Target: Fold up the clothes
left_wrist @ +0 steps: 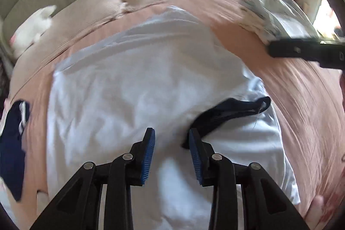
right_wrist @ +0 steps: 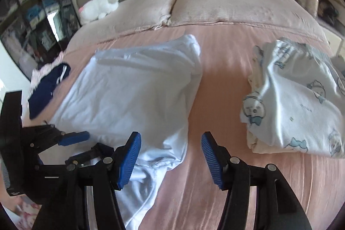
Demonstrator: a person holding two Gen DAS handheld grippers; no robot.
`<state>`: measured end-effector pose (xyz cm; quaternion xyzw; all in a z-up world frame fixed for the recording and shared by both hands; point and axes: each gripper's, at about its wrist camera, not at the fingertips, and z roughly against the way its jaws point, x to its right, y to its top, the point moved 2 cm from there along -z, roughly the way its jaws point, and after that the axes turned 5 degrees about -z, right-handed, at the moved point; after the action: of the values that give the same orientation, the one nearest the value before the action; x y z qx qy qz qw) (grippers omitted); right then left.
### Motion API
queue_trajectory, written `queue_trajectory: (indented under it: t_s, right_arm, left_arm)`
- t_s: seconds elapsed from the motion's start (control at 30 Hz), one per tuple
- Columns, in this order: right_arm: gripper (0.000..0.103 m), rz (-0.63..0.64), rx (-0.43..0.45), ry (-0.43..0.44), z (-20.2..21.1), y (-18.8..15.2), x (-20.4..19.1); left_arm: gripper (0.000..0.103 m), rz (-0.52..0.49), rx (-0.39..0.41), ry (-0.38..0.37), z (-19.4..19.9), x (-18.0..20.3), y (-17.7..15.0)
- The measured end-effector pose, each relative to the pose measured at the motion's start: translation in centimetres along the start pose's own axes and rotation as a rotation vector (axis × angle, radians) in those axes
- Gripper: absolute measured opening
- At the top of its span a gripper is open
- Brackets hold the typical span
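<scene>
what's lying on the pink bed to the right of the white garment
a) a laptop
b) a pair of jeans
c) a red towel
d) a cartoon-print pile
d, a pale cartoon-print pile sits on the pink bed to the right of the white garment, apart from it.

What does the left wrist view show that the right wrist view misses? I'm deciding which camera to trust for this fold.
Only the left wrist view shows the dark strap-like cloth lying on the white garment, close to the left gripper.

Only the right wrist view shows the cartoon-print garment unblurred, the two pillows, and the right gripper open over the pink bedspread.

Both show the white garment, the navy garment, the white plush toy and the bedspread.
</scene>
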<state>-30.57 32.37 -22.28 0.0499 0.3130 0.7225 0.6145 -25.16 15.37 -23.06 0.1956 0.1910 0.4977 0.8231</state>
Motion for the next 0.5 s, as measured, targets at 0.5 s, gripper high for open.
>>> queue_trajectory:
  t_s: [0.5]
  right_arm:
    - [0.058,0.104,-0.189,-0.016,-3.3,-2.1,-1.6]
  left_arm:
    - [0.038,0.041,0.012,-0.134,-3.2,2.9,2.1]
